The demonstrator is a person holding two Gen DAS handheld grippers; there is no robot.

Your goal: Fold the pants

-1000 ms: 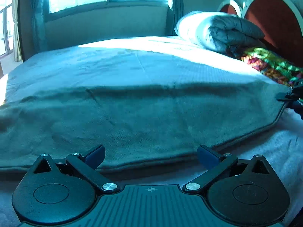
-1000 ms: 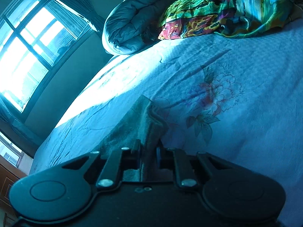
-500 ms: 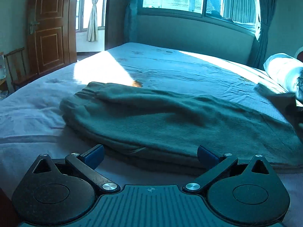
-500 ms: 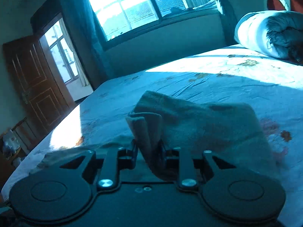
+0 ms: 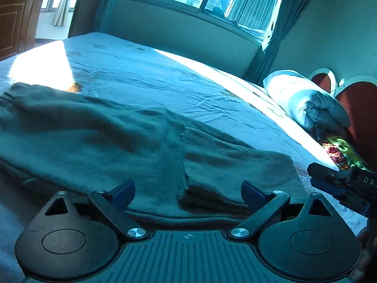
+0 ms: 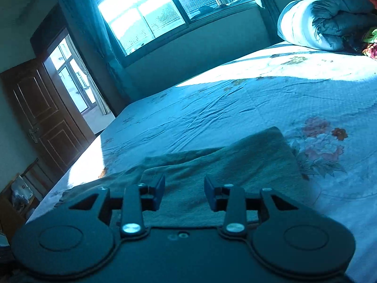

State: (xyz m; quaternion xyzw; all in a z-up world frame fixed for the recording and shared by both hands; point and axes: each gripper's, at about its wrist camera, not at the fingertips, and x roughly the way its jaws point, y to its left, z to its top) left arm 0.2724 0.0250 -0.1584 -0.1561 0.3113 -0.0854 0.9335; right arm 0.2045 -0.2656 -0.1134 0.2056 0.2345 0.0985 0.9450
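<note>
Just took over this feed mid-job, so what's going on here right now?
A person with two handheld grippers is folding green pants on the bed. One leg end lies doubled over the rest. The right gripper has its jaws open just above the folded cloth, holding nothing. The left gripper hovers open at the pants' near edge.
</note>
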